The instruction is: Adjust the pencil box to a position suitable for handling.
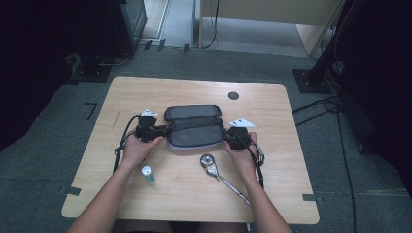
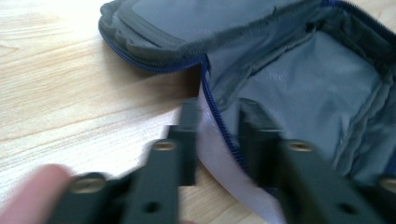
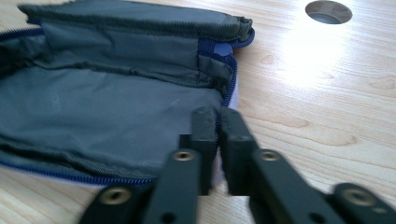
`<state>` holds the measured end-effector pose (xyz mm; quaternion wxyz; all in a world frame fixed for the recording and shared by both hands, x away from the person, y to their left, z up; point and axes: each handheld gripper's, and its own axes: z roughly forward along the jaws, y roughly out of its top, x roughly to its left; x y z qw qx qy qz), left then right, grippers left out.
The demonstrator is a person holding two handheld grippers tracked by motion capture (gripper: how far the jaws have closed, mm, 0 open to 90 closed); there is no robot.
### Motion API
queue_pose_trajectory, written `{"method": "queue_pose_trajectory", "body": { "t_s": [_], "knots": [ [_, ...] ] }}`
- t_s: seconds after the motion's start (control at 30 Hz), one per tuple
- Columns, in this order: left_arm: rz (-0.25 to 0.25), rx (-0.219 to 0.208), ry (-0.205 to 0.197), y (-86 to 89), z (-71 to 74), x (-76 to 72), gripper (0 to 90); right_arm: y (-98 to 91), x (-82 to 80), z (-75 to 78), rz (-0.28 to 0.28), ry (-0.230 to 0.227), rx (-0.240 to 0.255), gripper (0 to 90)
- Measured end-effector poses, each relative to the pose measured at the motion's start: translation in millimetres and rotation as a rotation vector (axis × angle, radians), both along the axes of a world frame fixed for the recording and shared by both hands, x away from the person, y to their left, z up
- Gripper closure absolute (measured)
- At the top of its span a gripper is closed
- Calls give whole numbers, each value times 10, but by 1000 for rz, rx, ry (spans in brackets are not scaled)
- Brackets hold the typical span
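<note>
A dark grey zip pouch (image 1: 194, 128) lies unzipped at the middle of the wooden table (image 1: 145, 92), its lid folded back. My left gripper (image 1: 163, 132) is at the pouch's left end. In the left gripper view my left gripper (image 2: 219, 112) has its jaws apart, with the blue-zippered rim of the pouch (image 2: 299, 84) running between them untouched. My right gripper (image 1: 227, 136) is at the right end. There the jaws of my right gripper (image 3: 218, 116) stand a narrow slit apart over the rim of the pouch (image 3: 107, 107).
A ratchet wrench (image 1: 214, 170) lies on the table in front of the pouch, near the right hand. A small white tube with a green cap (image 1: 147, 174) stands near the left forearm. A round cable hole (image 1: 233, 95) sits behind the pouch.
</note>
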<state>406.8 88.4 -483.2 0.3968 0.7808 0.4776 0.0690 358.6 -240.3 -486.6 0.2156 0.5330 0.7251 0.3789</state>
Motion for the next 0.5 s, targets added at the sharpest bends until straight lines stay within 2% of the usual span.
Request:
{"method": "queue_pose_trajectory", "body": {
  "t_s": [0.1, 0.17, 0.3, 0.4, 0.5],
  "knots": [
    [36, -35, -40, 108, 57, -20, 555, -45, -20, 37, -1, -2, 34, 641],
    [75, -53, -84, 187, 100, -41, 485, -88, -36, 69, -1, 0, 43, 554],
    [140, -88, -111, 356, 194, -80, 395, -184, -74, 112, 6, 10, 76, 435],
    [168, -82, -111, 488, 255, -134, 335, -244, -124, 132, 10, 18, 90, 371],
    [205, -45, -102, 608, 271, -227, 246, -305, -183, 153, 20, 21, 86, 293]
  ]
}}
